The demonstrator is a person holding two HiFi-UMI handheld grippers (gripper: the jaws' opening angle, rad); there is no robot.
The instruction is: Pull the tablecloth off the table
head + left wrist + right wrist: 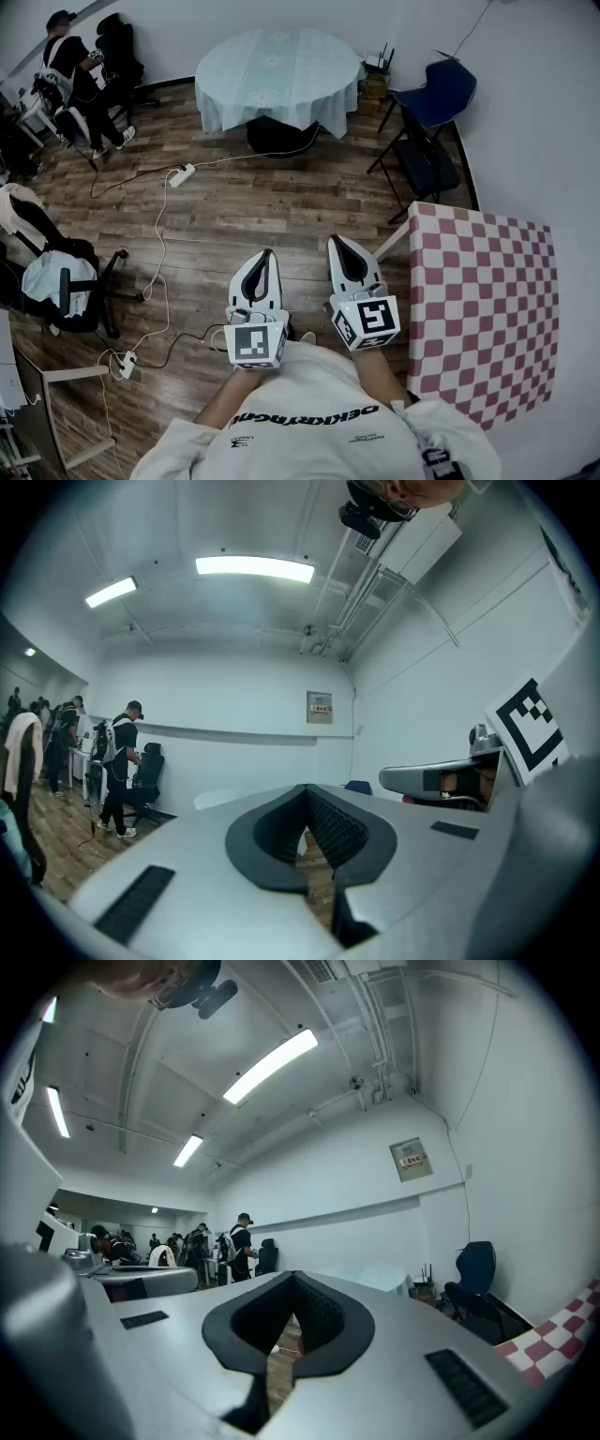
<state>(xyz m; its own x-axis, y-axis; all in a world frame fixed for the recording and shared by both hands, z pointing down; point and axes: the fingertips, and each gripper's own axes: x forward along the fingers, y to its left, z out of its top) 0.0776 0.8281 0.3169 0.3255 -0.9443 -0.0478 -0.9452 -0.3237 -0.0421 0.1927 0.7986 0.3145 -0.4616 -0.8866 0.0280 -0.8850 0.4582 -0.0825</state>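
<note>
Grey plastic jaws of the left gripper (265, 258) are pressed together, with nothing between their ribbed black pads (337, 827). The right gripper (337, 248) is closed the same way and is also empty. Both are held side by side and level, tips toward 12 o'clock, over a brown wood-plank floor (281, 206).

At 12 o'clock, well apart from them and near the white far wall, a round table stands on a dark base (278, 138), covered by the pale teal tablecloth (277, 75). This cloth is round, so it has no long axis. It lies flat on top with faint flower motifs, and its hem hangs in soft folds around the rim.

At 3 o'clock a red-and-white checked cloth (483, 309) covers a square table (392, 246). A blue chair (441, 94) is at 1 o'clock, a white power strip (182, 175) with its cable at 11, and a standing person (80, 80) at 10.
</note>
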